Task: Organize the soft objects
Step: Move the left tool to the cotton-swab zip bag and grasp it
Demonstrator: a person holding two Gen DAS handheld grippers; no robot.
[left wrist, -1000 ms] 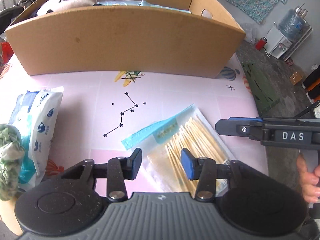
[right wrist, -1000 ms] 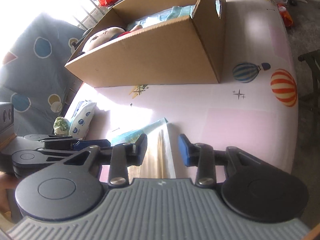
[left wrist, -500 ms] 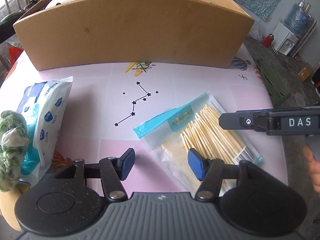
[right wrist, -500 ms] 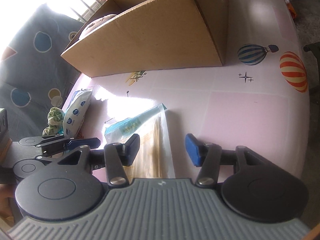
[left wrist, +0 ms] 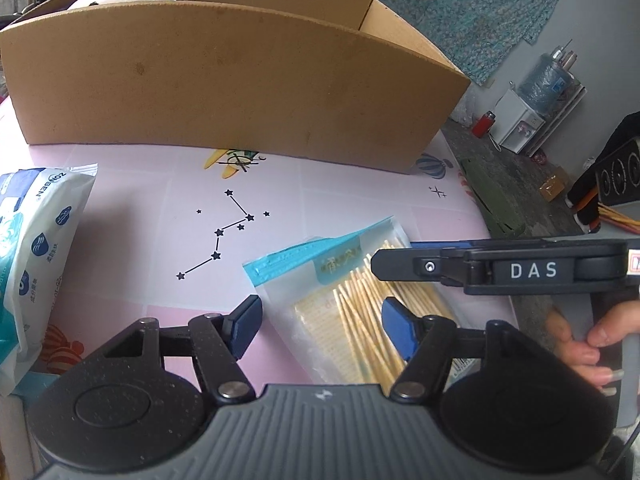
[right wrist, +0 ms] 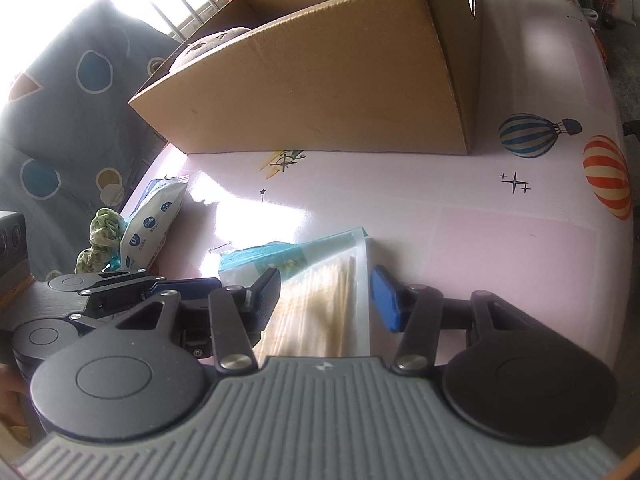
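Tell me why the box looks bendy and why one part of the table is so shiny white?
Left wrist view: the fisheye lens bows the cardboard box into a curve; the light is even and the cotton swab bag looks sharp. Right wrist view: window light makes a white glare patch on the pink table, washing out its print beside the wipes pack, and the top left corner is blown out.
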